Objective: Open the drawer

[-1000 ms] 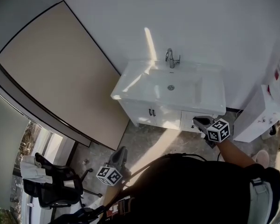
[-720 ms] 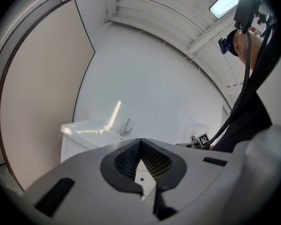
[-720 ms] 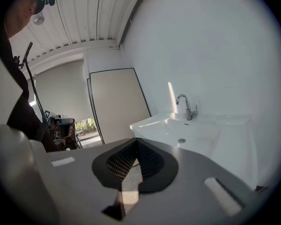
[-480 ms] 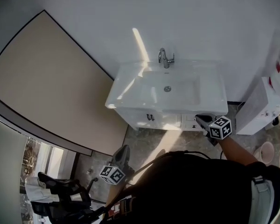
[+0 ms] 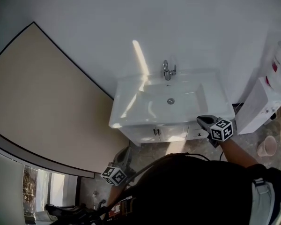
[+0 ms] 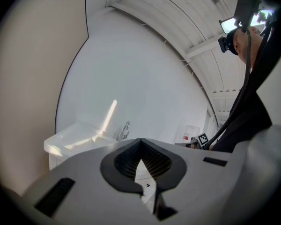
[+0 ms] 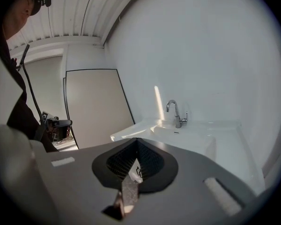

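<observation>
A white vanity (image 5: 131, 116) with a basin and a chrome faucet (image 5: 167, 70) stands against the wall. Under its right end is the drawer front (image 5: 195, 134), next to two cabinet doors (image 5: 154, 133) with dark handles. My right gripper (image 5: 201, 119) is shut and empty. It hovers at the vanity's front right corner, just above the drawer, apart from it. The left gripper (image 5: 125, 151) hangs low over the floor, left of the cabinet, also shut and empty. The right gripper view shows the faucet (image 7: 176, 114) ahead of the shut right gripper (image 7: 137, 160). The left gripper (image 6: 141, 160) faces the vanity's left end (image 6: 65, 142).
A white box-shaped unit (image 5: 262, 108) stands right of the vanity, with a pale pot (image 5: 267, 146) on the floor before it. A large beige panel (image 5: 42, 97) covers the wall at the left. The person's dark torso fills the lower middle of the head view.
Both grippers and the head have drawn closer to the vanity, which now sits lower and larger in view. The office chair at lower left has slid almost out of frame.
</observation>
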